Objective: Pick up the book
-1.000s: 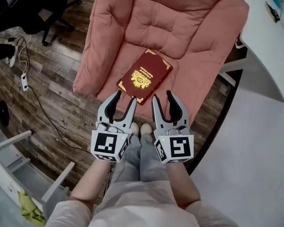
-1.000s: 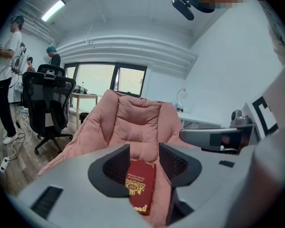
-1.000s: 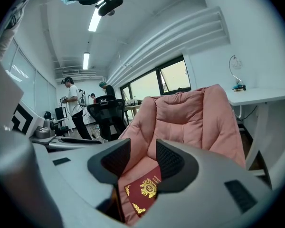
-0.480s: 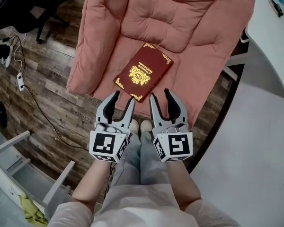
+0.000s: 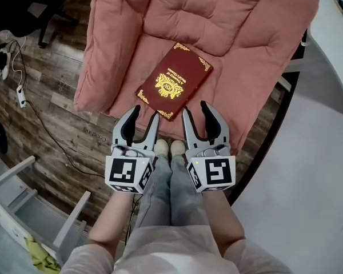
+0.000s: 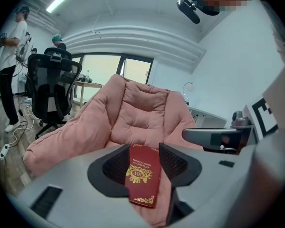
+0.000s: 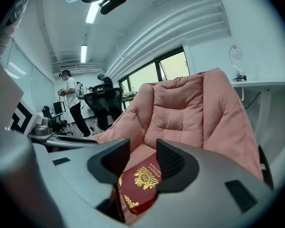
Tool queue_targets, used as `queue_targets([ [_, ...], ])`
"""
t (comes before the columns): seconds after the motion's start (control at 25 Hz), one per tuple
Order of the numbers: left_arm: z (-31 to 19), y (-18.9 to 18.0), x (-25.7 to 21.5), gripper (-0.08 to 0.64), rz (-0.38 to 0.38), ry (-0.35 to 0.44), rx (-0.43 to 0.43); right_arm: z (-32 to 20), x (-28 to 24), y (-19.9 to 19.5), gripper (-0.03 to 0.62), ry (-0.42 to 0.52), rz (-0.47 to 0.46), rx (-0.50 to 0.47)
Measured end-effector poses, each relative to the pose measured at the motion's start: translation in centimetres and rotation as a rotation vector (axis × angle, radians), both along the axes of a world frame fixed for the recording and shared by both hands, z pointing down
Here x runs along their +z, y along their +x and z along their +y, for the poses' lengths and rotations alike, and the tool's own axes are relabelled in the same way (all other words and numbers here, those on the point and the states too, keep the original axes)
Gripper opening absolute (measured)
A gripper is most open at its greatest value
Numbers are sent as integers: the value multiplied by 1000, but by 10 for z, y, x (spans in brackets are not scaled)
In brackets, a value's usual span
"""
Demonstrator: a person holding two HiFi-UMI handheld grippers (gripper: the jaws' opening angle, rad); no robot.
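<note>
A: jaw status?
B: left gripper jaws part-open, pads bare. right gripper same, gripping nothing.
A: book?
B: red book flat on the pink chair cushion, gold crest up. Near corner sits just past the tips, between both grippers: 1 o'clock from left, 11 o'clock from right. No contact. Each gripper view frames it through the jaw gap.
A: surroundings?
B: wood floor at 9 o'clock.
</note>
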State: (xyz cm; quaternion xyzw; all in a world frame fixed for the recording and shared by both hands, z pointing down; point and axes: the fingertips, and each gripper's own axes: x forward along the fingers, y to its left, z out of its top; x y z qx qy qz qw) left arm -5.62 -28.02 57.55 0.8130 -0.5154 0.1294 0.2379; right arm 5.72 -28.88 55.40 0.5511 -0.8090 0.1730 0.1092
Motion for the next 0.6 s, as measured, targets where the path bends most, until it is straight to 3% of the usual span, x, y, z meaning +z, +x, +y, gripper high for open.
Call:
queue_targets([
  [0.6, -21, 2, 38, 184, 1, -38, -2, -5, 53, -4, 170, -72, 46, -2],
])
